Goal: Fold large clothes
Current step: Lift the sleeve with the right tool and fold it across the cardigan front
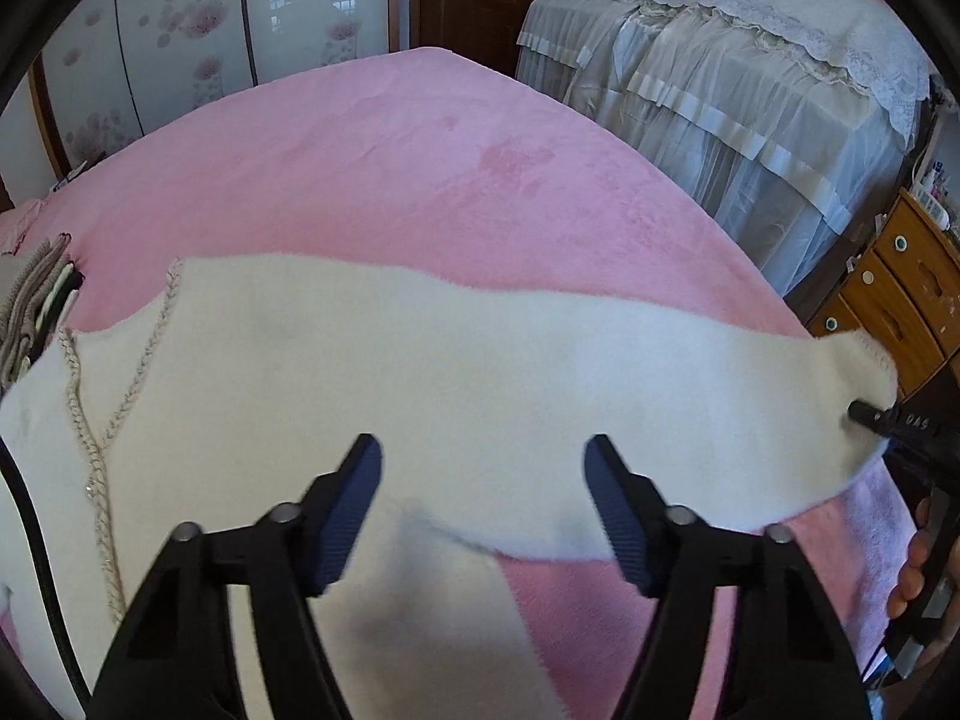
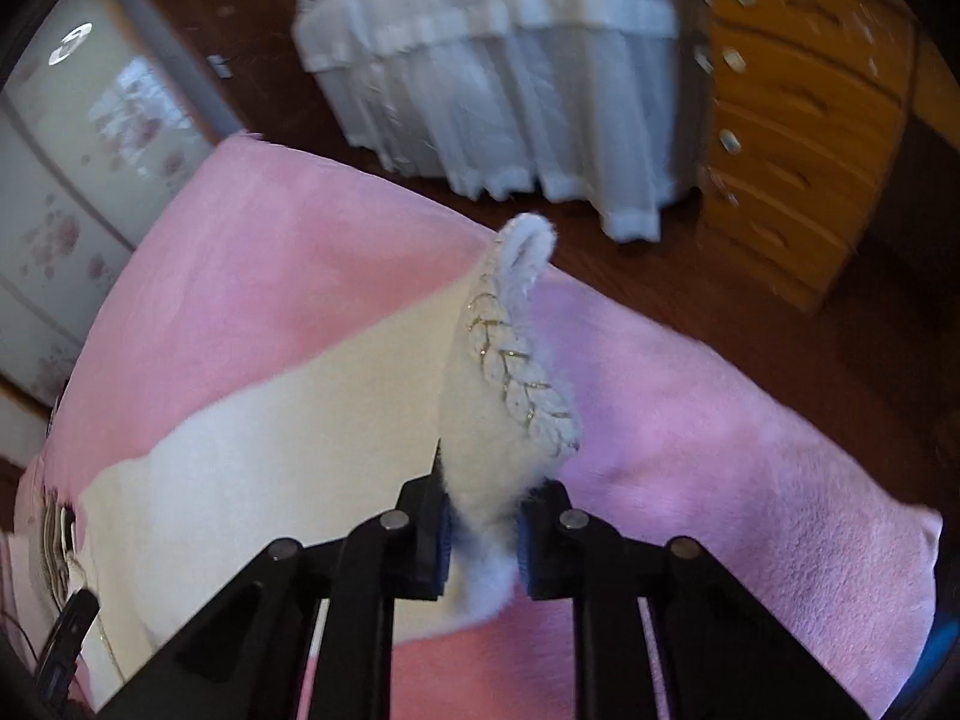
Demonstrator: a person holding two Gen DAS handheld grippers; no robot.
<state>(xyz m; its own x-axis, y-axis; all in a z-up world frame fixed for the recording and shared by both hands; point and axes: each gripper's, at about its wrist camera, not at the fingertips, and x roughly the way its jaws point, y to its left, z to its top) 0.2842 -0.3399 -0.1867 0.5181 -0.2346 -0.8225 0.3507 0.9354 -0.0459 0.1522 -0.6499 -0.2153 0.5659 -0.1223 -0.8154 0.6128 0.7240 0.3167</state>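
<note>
A white fluffy sweater (image 1: 372,372) with braided trim lies spread on a pink blanket (image 1: 390,168); one sleeve stretches to the right. My left gripper (image 1: 483,474) is open and empty, hovering just above the sweater's middle. My right gripper (image 2: 483,525) is shut on the sleeve cuff (image 2: 510,372), which stands up between the fingers showing its braided edge. In the left wrist view the right gripper (image 1: 864,414) pinches the sleeve end at the far right.
A stack of folded clothes (image 1: 36,300) sits at the bed's left edge. A lace-covered bed (image 1: 750,60) stands behind, a wooden drawer chest (image 1: 900,294) at right. Dark wood floor (image 2: 750,300) lies beyond the bed edge.
</note>
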